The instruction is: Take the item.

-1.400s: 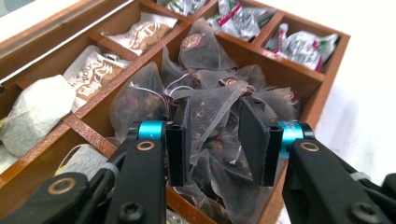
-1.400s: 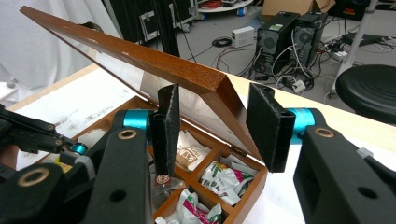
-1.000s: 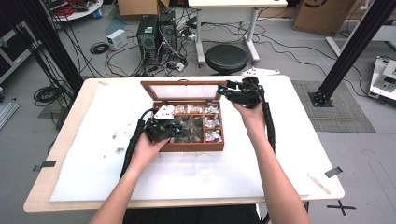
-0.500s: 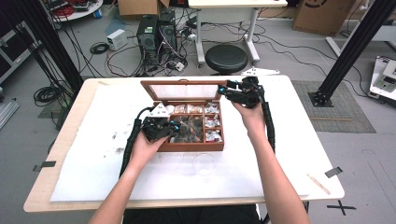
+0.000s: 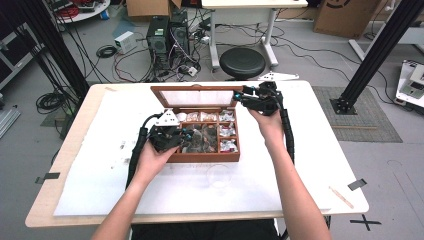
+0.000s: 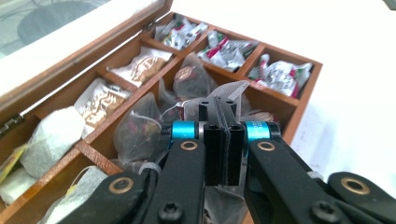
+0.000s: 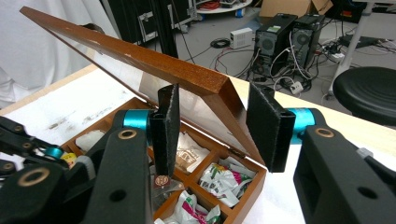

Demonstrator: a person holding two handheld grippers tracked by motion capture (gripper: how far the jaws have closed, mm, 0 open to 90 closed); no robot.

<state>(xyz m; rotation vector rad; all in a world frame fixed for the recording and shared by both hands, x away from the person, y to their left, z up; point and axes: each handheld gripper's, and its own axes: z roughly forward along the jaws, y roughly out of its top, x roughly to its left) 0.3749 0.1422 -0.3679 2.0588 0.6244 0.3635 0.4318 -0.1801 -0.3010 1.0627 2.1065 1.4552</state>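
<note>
Sachets fill the wooden tea box [image 5: 202,131] under your left gripper [image 5: 186,136]. In the left gripper view, it [image 6: 223,109] is clenched on a paper tag [image 6: 236,91]: light, flimsy, so lift gently. In the right gripper view, your released right gripper [image 7: 217,126] straddles the rigid lid [image 7: 140,58] corner.

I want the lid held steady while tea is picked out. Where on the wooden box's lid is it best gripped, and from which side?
Best on the lid's free front rail near its right corner, from the box's right side. It stands tilted open, hinged at the back, so that thin rail is exposed, and the right gripper's open jaws already straddle the corner.
</note>
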